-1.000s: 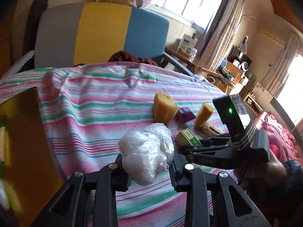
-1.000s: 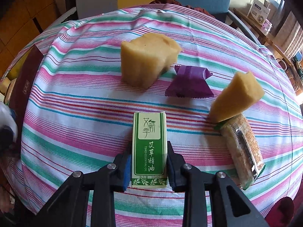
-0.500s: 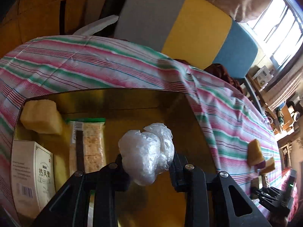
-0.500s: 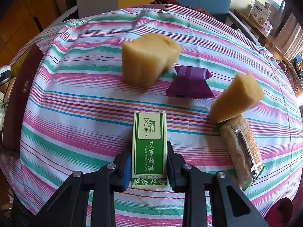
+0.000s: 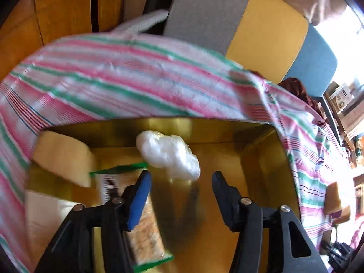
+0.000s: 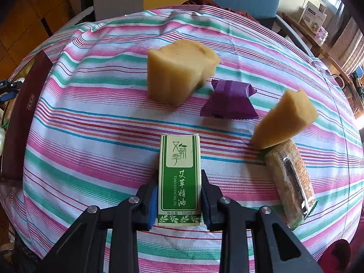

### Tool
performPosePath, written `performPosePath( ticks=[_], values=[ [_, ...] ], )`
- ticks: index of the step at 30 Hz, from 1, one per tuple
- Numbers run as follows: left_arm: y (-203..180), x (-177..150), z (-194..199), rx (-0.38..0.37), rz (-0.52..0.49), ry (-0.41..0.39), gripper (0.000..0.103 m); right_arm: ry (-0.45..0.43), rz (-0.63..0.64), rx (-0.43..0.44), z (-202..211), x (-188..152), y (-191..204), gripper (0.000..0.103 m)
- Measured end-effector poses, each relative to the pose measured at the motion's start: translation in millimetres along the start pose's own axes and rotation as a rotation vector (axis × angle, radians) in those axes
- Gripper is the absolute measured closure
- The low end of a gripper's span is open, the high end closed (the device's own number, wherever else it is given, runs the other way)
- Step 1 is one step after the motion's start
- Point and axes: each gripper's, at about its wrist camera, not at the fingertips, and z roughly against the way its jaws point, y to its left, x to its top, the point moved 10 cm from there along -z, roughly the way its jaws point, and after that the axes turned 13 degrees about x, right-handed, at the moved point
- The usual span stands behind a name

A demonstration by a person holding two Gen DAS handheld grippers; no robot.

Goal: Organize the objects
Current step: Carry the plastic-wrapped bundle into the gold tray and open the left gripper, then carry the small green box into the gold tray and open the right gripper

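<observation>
My left gripper [image 5: 180, 178] is open over a gold-lined box [image 5: 254, 159]. A white plastic-wrapped lump [image 5: 169, 153] lies in the box just beyond the fingertips. The box also holds a yellow sponge block [image 5: 63, 155], a cracker packet [image 5: 143, 227] and a pale carton [image 5: 43, 218]. My right gripper [image 6: 179, 195] is shut on a green essential-oil box [image 6: 179, 179] that rests on the striped tablecloth [image 6: 91, 118]. Beyond it lie a large yellow sponge block [image 6: 177, 79], a purple wrapped candy [image 6: 229, 100], a smaller yellow sponge wedge [image 6: 286, 120] and a cracker packet [image 6: 289, 182].
The gold box's dark red outer wall [image 6: 25, 113] shows at the left edge of the right wrist view. A grey, yellow and blue chair back [image 5: 250, 29] stands behind the table. Shelves with boxes [image 6: 314, 18] are at the far right.
My left gripper swung from the table over the gold box, opened, and released the white wrapped lump into it. The right gripper stayed shut on the green box without moving.
</observation>
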Motion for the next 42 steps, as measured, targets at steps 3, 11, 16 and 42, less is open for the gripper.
performPosePath(
  ticks=[3,11,16,42],
  values=[
    [1,-4,33,-0.022,-0.006,-0.062,0.042,0.0,0.005,-0.007,-1,1,-1,0.073],
    [-6,-41,114,-0.099,-0.081,-0.193,0.037,0.0,0.066,-0.083,2,-2,7,0.073],
    [2,-78,142,-0.105,-0.111,-0.234,0.037,-0.014,0.086,-0.11,8,4,13,0.073],
    [134,-109,158,0.035,0.056,-0.308,0.031,-0.082,0.447,0.07,-58,109,349,0.073]
  ],
)
